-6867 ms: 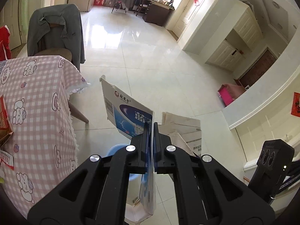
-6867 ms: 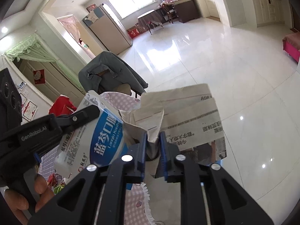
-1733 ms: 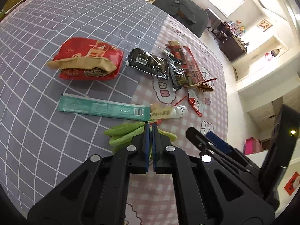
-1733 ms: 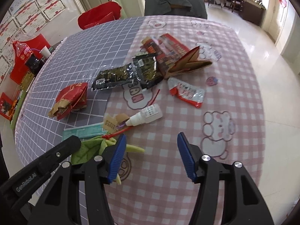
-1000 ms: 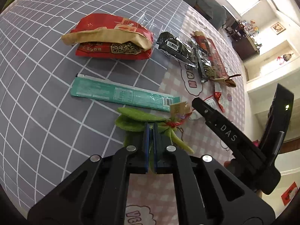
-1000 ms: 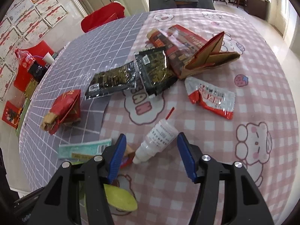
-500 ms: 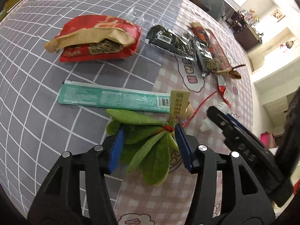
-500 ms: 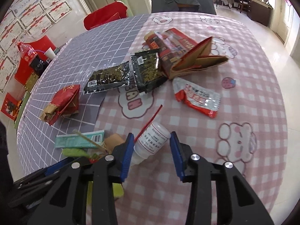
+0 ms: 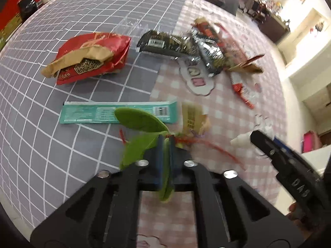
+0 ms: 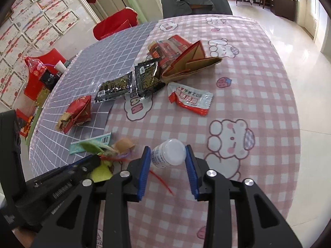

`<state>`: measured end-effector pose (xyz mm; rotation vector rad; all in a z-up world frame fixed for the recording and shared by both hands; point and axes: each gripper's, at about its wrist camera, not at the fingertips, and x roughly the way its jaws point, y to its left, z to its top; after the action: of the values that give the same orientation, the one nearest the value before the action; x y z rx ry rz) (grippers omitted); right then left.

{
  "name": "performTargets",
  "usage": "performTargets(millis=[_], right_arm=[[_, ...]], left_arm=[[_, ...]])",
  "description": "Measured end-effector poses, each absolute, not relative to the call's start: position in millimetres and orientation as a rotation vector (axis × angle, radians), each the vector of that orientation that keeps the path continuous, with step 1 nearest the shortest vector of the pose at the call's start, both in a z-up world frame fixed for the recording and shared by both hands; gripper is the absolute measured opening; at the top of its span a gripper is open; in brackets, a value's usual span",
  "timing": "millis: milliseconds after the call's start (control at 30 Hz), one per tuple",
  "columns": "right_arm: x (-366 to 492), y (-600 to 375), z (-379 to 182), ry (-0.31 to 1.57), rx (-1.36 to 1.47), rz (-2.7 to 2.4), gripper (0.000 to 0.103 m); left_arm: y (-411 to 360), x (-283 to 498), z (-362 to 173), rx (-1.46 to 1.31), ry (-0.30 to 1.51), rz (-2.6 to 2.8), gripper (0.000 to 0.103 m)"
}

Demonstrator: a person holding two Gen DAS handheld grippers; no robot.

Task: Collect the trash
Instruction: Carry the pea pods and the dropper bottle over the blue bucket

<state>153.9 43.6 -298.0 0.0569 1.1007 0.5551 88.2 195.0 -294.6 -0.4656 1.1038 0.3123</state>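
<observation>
My left gripper (image 9: 165,142) is shut on a sprig of green leaves (image 9: 140,119) tied with red string and a brown tag (image 9: 191,115), held just above the table. In the right wrist view the same sprig (image 10: 93,146) shows at the left gripper's tip. My right gripper (image 10: 167,147) has a small white bottle (image 10: 165,159) between its blue pads (image 10: 144,165). Its jaws are closing and both pads touch the bottle's sides. The bottle's nozzle (image 9: 240,139) pokes out past the right finger in the left wrist view.
On the round table (image 10: 258,82) lie a teal packet (image 9: 115,114), a red snack bag (image 9: 89,57), two black packets (image 10: 132,82), a red-and-white wrapper (image 10: 190,99) and a folded brown carton (image 10: 190,64). A grey-draped chair (image 10: 194,0) stands behind.
The left jaws opened over the leaves and then shut on them. The right jaws came in around the lying bottle and narrowed until they touch it. Both grippers shifted slightly.
</observation>
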Motion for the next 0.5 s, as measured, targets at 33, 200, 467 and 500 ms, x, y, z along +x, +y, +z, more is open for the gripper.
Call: performTargets(millis=[33, 200, 467, 500], right_arm=[[153.8, 38.5, -294.6, 1.095, 0.067, 0.561, 0.033], [155.0, 11.3, -269.7, 1.053, 0.117, 0.582, 0.033], [159.6, -34.6, -227.6, 0.969, 0.182, 0.608, 0.033], [160.6, -41.5, -224.0, 0.961, 0.187, 0.607, 0.033]], left_arm=[[194.0, 86.9, -288.8, -0.473, 1.090, 0.318, 0.004], [172.7, 91.9, -236.1, -0.461, 0.961, 0.291, 0.004], [134.2, 111.5, -191.2, -0.467, 0.871, 0.277, 0.004], [127.3, 115.9, -186.7, -0.461, 0.862, 0.274, 0.004]])
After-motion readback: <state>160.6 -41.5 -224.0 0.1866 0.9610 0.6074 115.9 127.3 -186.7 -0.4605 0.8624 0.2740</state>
